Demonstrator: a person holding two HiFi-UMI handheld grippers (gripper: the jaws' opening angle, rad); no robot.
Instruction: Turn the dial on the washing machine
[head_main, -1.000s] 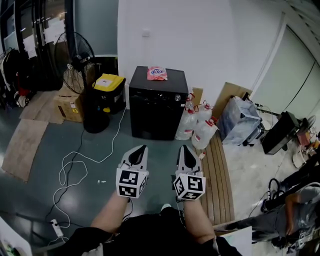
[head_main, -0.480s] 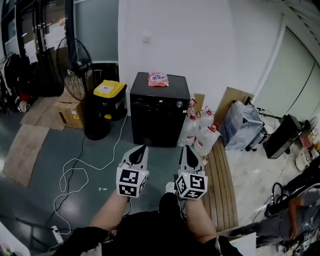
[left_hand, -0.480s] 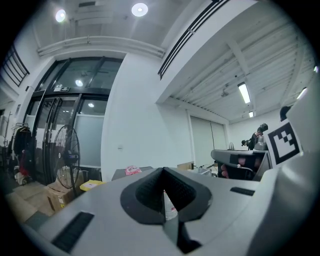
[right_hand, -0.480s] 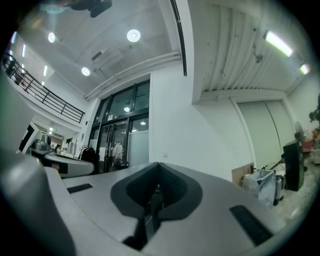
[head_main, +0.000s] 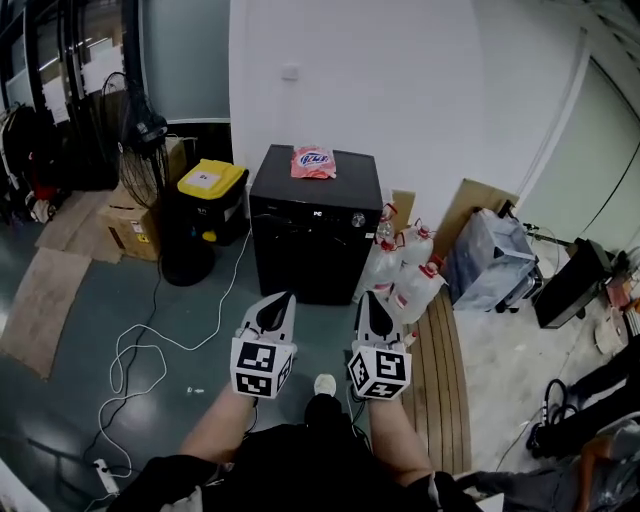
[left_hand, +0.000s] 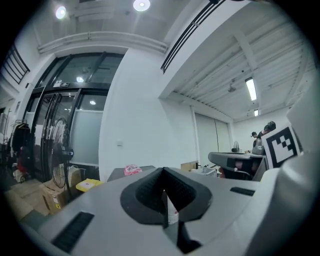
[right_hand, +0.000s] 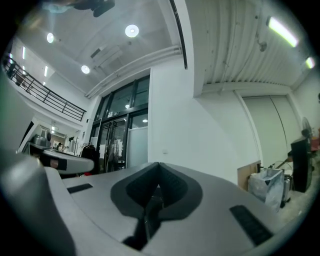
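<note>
A black washing machine (head_main: 315, 225) stands against the white wall, with a small silver dial (head_main: 357, 219) at the upper right of its front. A pink packet (head_main: 313, 162) lies on its top. My left gripper (head_main: 281, 298) and right gripper (head_main: 370, 297) hover side by side over the floor, well short of the machine, both pointed toward it. Both are shut with nothing between the jaws. In the left gripper view the pink packet (left_hand: 131, 169) and machine top (left_hand: 120, 172) show just over the closed jaws. The right gripper view shows only wall and ceiling past its jaws.
A black bin with a yellow lid (head_main: 208, 195) and a standing fan (head_main: 140, 135) are left of the machine. Plastic jugs (head_main: 405, 265) and bags (head_main: 490, 260) crowd its right side. A white cable (head_main: 140, 335) trails over the floor; a wooden slatted board (head_main: 435, 370) lies at the right.
The view has shifted closer to the washing machine, which now sits larger and a little lower in the frame. Both grippers keep the same place relative to me and stay shut.
</note>
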